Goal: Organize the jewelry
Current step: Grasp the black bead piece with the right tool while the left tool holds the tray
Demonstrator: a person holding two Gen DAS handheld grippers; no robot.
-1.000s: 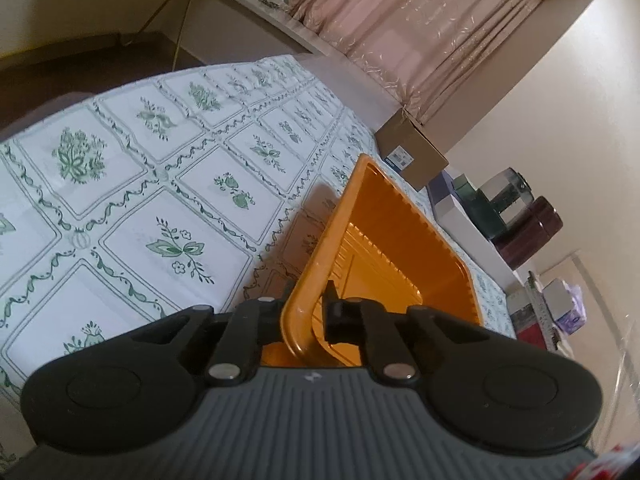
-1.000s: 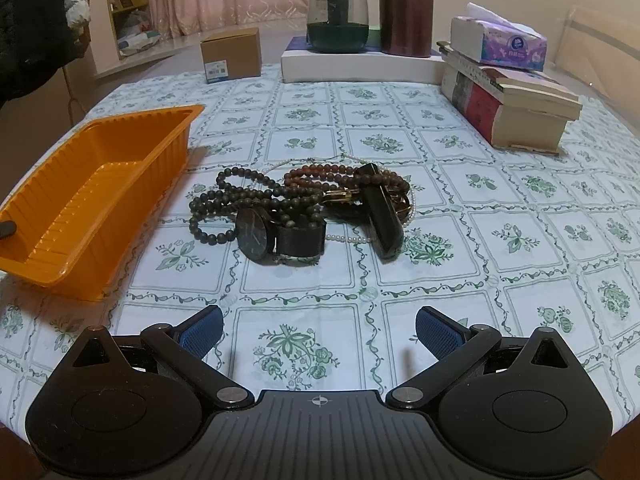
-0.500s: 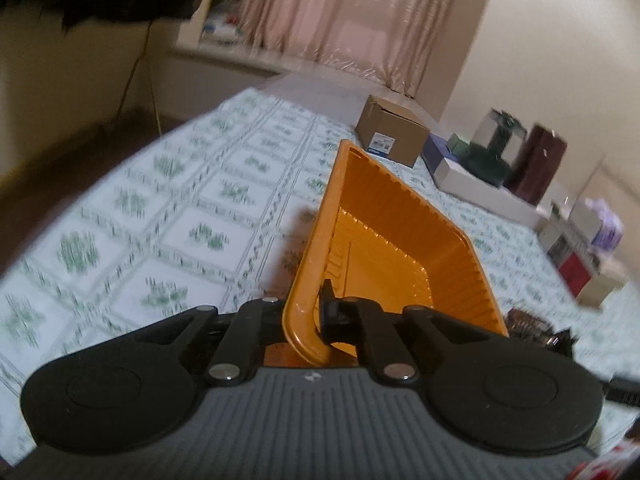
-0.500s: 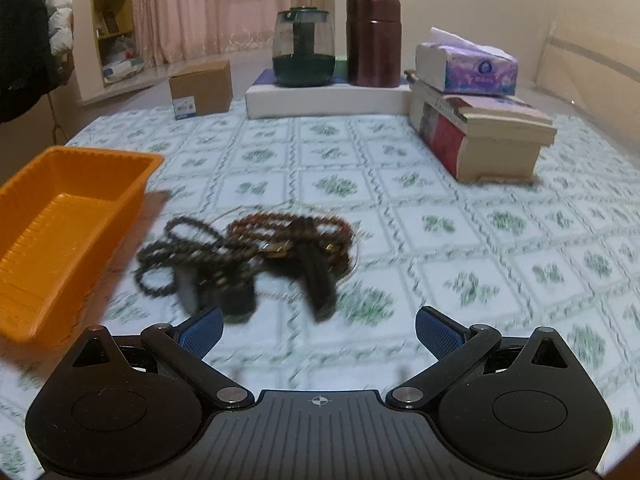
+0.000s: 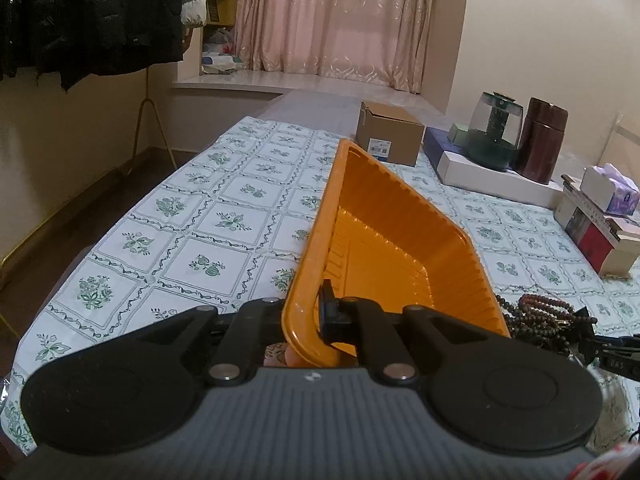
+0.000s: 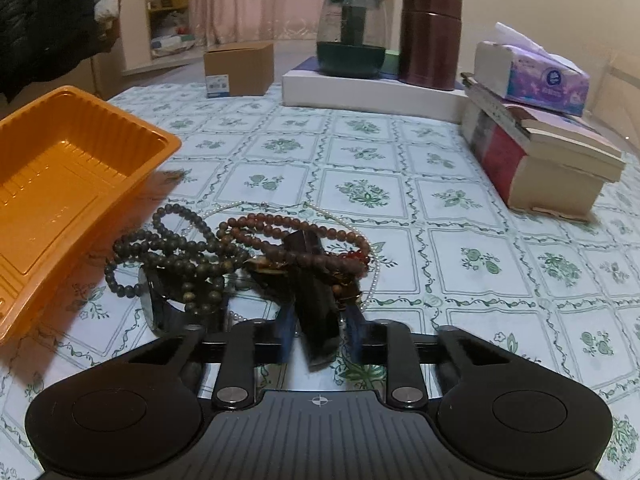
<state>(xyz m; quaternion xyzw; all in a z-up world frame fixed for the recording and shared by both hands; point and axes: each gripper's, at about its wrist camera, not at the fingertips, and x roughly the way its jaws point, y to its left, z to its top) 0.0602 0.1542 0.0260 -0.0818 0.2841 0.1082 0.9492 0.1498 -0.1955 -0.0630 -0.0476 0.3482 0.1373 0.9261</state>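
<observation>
My left gripper (image 5: 305,320) is shut on the near rim of the empty orange tray (image 5: 384,240), which is tilted up off the table. The tray also shows at the left of the right wrist view (image 6: 60,184). A tangled heap of jewelry lies on the table: dark bead strands (image 6: 176,248), a reddish-brown bead strand (image 6: 296,224), a thin pearl chain (image 6: 372,272) and a black watch (image 6: 160,308). My right gripper (image 6: 318,332) has closed around the black watch strap (image 6: 316,320) at the heap's near edge. The heap also shows in the left wrist view (image 5: 540,316).
A green-patterned cloth covers the table (image 6: 440,200). At the back stand a cardboard box (image 6: 239,68), a white flat box (image 6: 372,88) bearing a glass jar (image 6: 350,36) and a brown canister (image 6: 430,32). Stacked books (image 6: 540,152) with a tissue pack (image 6: 532,72) lie right.
My right gripper moved forward to the heap and closed from wide open onto the black strap. The left gripper swung round with the tray, still gripping its rim.
</observation>
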